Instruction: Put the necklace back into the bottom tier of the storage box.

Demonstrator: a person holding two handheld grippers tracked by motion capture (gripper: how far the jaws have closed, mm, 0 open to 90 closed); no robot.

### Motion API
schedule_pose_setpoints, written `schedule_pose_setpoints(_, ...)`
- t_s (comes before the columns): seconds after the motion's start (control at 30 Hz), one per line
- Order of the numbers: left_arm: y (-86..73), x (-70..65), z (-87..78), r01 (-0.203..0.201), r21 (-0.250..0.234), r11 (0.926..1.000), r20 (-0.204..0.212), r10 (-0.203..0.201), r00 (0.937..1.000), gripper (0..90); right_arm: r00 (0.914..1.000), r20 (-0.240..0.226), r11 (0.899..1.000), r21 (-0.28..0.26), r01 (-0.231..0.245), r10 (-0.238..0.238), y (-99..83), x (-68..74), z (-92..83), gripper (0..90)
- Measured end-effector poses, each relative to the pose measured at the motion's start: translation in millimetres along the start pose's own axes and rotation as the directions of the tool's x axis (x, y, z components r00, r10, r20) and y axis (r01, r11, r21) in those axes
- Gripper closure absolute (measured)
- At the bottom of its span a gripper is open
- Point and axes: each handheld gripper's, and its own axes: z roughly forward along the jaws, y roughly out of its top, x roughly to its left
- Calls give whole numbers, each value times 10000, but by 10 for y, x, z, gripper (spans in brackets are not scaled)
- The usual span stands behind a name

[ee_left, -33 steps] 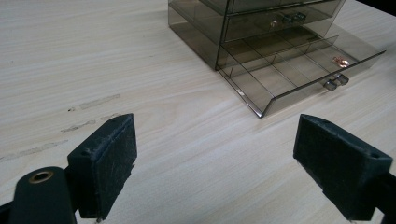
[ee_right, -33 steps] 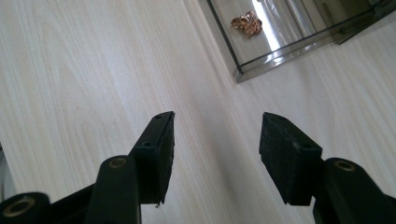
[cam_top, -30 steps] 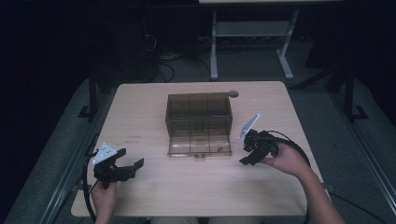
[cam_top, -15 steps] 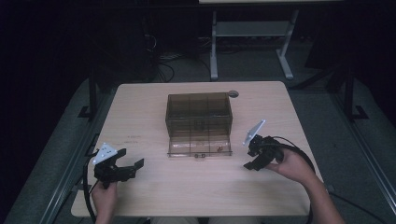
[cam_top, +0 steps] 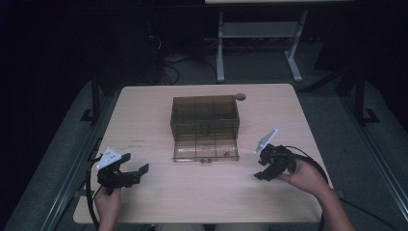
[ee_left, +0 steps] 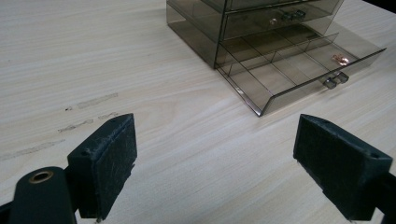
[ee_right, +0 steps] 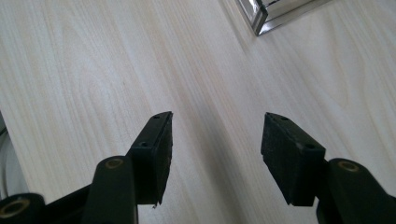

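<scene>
High view, right tool [cam_top: 262,169] open, empty, beside drawer box [cam_top: 205,126]

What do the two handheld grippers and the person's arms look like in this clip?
Both the left gripper and the right gripper are black, each topped by a pale grey three-cornered plate and trailing a black cable. Up close, the jaws are matte black blocks with scuffed pad faces, small screw holes and brass-coloured pivot rings. The forearms are bare, with no sleeves in view.
</scene>
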Motion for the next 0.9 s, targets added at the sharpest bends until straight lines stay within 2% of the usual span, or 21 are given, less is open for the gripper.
schedule_pose_setpoints(0.9, 0, -13, 13, -71, 49, 10000, 14, 71, 10000, 130, 9996, 156, 9992, -315, -239, 244, -252, 166, 22, 394)
